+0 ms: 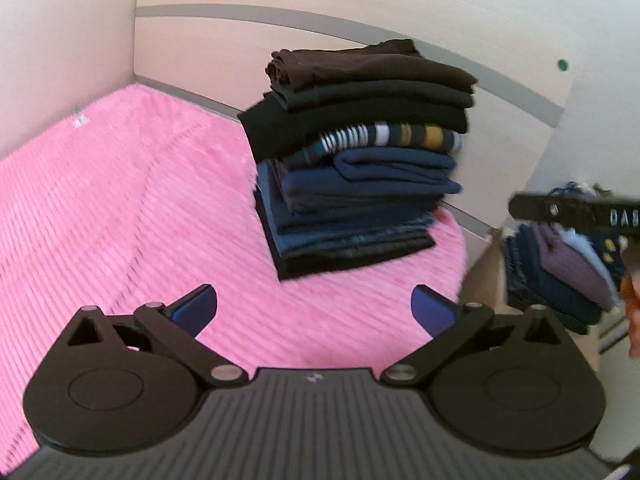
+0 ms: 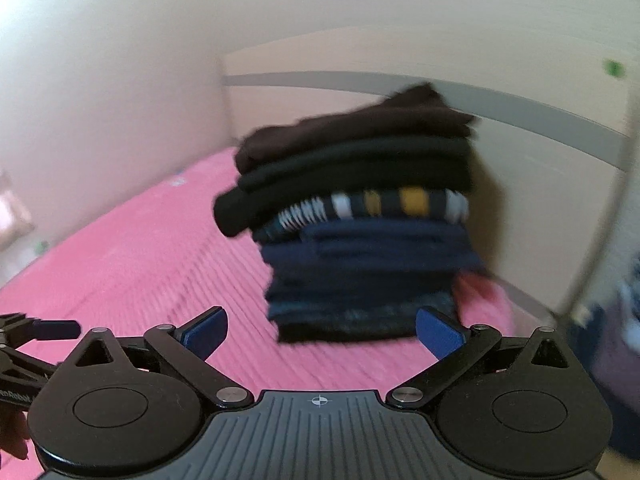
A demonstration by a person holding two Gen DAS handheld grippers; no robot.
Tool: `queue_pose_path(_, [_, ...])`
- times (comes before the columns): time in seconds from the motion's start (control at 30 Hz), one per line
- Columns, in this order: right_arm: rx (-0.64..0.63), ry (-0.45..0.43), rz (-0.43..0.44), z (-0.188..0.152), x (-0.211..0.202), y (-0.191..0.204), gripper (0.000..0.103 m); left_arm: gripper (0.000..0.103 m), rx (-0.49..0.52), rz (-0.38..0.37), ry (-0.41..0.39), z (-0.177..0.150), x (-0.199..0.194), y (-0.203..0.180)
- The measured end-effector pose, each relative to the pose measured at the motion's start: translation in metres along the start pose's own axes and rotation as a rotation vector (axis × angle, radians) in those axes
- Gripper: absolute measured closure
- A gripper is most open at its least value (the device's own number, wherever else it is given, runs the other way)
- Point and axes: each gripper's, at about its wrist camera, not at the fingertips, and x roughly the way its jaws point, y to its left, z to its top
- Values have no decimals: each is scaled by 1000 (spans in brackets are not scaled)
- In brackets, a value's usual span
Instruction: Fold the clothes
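A tall stack of folded clothes (image 1: 356,160) stands on the pink ribbed bedspread (image 1: 120,208) near the headboard: a dark brown piece on top, then black ones, a striped one, navy and blue ones below. My left gripper (image 1: 314,308) is open and empty, hovering over the bedspread in front of the stack. In the right wrist view the same stack (image 2: 360,220) is blurred; my right gripper (image 2: 322,332) is open and empty just before its base. Part of the right gripper (image 1: 576,210) shows at the left view's right edge.
A pale wooden headboard (image 1: 360,20) with a grey stripe rises behind the stack. Beyond the bed's right edge lies a pile of unfolded clothes (image 1: 560,272). A hand (image 1: 632,300) shows at the far right. The left gripper's body (image 2: 24,344) appears at the right view's left edge.
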Motion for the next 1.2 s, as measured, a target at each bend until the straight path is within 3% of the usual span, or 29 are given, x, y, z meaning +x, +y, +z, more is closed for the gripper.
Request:
queue_pose_path(0.07, [19,9,-41,-14,-20,5,0,1,-22,-26,6,-13,-31,30])
queue_pose_path(0.2, [64,28,-103,-30,-46,5,0,1,-17,-37,16,-27,-39,49])
queue_pose_path(0.43, [-10,19,-123,-10,-57,-2,0,1,-49,11,-32,-17,-103,38])
queue_pose_path(0.7, [-24,18,-57,16,-55,-40,0,1,-67,89,-36,-2,-85,-17])
queue_pose_path(0.83, [19,65,15,18,-50,-64,0,1,-48,96,-7,-3,-78,-32])
queue_pose_path(0.93, [37,116,77,17,-45,-72,0,2,-30,142,19,-4,-78,-30])
queue_pose_path(1.1, [-27,125,-40,18,-41,-67,0,2,-21,181,48,-7,-90,-14])
queue_pose_path(1.2, [-39,120,-59,21,-39,-66,0,2,-33,181,55,-7,-96,-6])
